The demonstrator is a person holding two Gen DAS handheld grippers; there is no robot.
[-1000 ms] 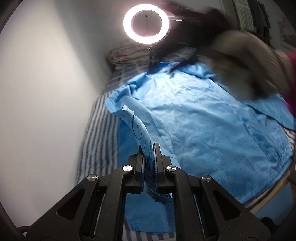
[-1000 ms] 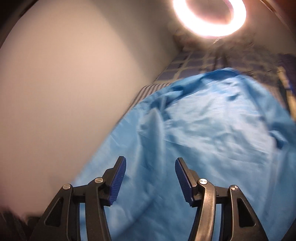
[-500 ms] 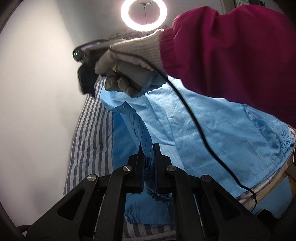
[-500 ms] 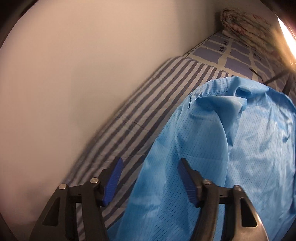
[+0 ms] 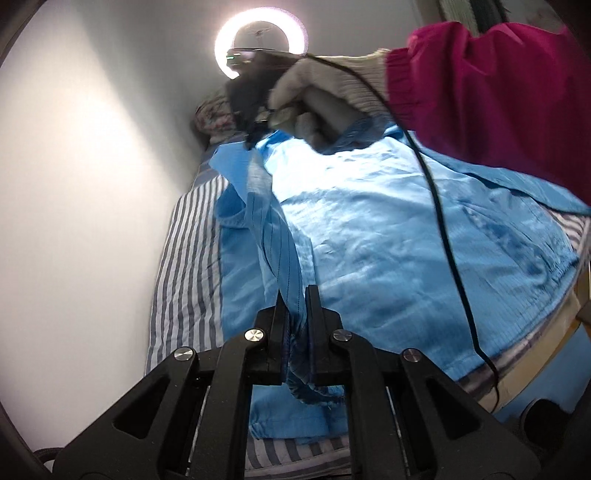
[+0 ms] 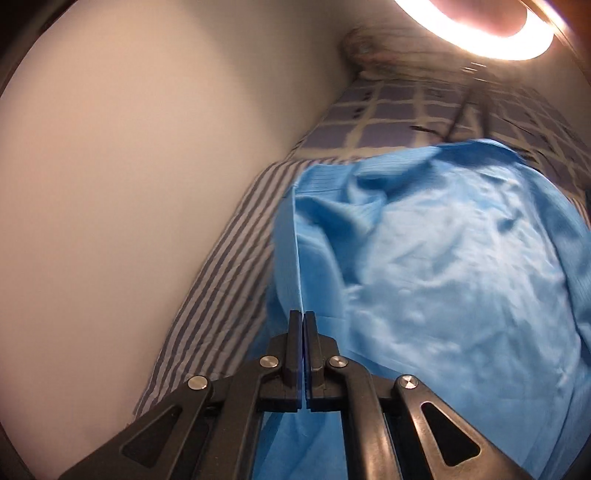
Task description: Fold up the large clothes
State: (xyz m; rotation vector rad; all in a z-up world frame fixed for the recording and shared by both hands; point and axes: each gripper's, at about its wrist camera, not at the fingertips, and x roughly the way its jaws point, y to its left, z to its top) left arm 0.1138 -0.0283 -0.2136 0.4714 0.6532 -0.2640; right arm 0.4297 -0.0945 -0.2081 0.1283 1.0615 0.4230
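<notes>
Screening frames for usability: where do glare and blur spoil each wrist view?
Left wrist: ring light flares behind the gloved hand, which looks soft; blue garment is sharp. Right wrist: ring light blows out the top, and the checked bedding is smeared.

A ring light (image 5: 260,42) is glowing against the plain pale wall (image 5: 92,184), shining over a bed with a striped sheet (image 5: 188,266) running alongside it.
</notes>
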